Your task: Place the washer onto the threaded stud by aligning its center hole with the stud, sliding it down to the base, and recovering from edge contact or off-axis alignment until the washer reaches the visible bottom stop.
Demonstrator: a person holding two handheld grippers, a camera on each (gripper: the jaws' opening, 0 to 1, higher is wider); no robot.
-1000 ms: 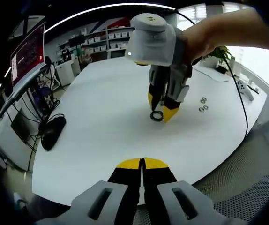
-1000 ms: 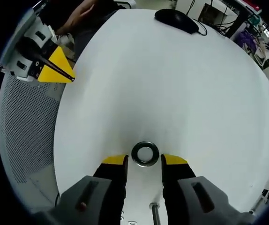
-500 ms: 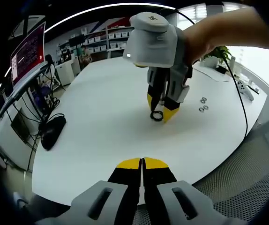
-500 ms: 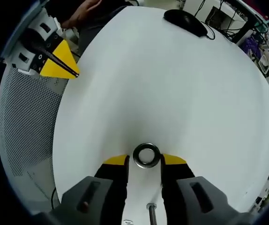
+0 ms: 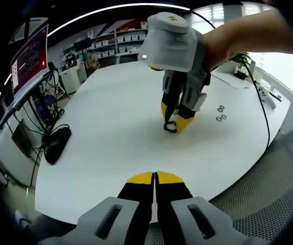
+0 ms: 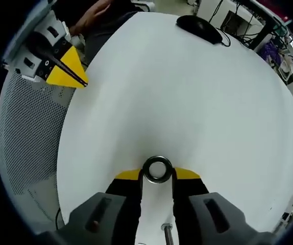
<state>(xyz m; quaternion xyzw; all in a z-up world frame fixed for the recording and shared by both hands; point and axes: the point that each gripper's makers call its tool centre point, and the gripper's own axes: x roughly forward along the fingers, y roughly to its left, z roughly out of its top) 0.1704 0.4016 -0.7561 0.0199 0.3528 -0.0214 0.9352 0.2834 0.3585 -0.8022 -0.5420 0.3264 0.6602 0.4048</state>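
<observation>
In the right gripper view a dark metal washer (image 6: 146, 170) sits between the yellow tips of my right gripper (image 6: 157, 174), and both jaws press its rim just above the white table (image 6: 197, 97). A threaded stud (image 6: 166, 232) shows low between the jaws, behind the washer. Seen from the left gripper view, the right gripper (image 5: 174, 122) points down at mid-table with the washer (image 5: 170, 127) tilted in its tips. My left gripper (image 5: 155, 177) is shut on nothing at the table's near edge. It appears again (image 6: 67, 71) in the upper left of the right gripper view.
Several spare washers (image 5: 221, 115) lie to the right of the right gripper. A black mouse (image 5: 57, 143) with its cable sits near the table's left edge, beside a monitor (image 5: 31, 56). A mesh chair seat (image 6: 29, 132) lies off the table edge. A person's hand (image 6: 93, 13) rests at the far side.
The right jaws have closed in on the washer's rim, and the washer has tipped up off the table. The left gripper has held still.
</observation>
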